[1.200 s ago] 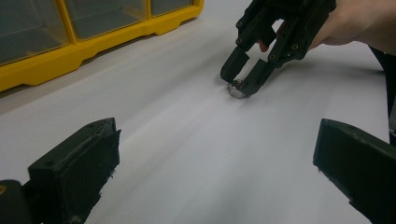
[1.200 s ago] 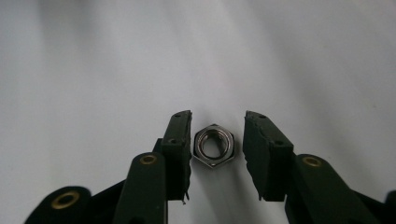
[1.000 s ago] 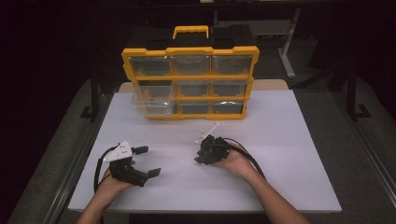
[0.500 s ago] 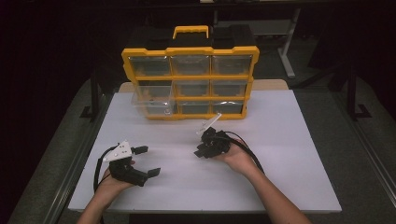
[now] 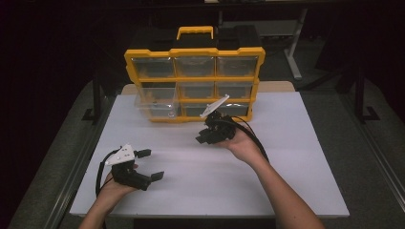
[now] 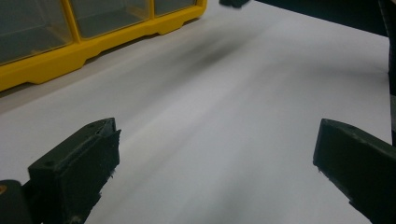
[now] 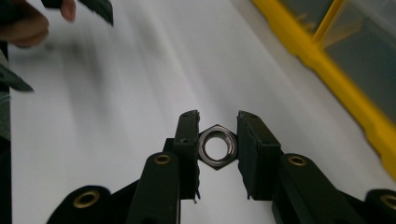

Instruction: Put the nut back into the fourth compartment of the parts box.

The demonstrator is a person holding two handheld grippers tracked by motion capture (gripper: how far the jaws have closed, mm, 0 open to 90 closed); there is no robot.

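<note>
My right gripper is shut on a silver hex nut, pinched flat between its two black pads, above the white table. From above, that right gripper hovers in front of the yellow drawer organizer, near its bottom row. One clear drawer at the organizer's lower left sticks out, pulled open. My left gripper rests low at the table's front left, its jaws wide apart with nothing between them. The left gripper view has both black fingertips over bare table.
The organizer stands upright at the back of the white table, a yellow handle on top. Dark floor and table legs surround the table. A cable trails from each gripper along the forearms.
My right gripper has risen and moved toward the organizer with the nut in it. The left gripper has stayed where it was.
</note>
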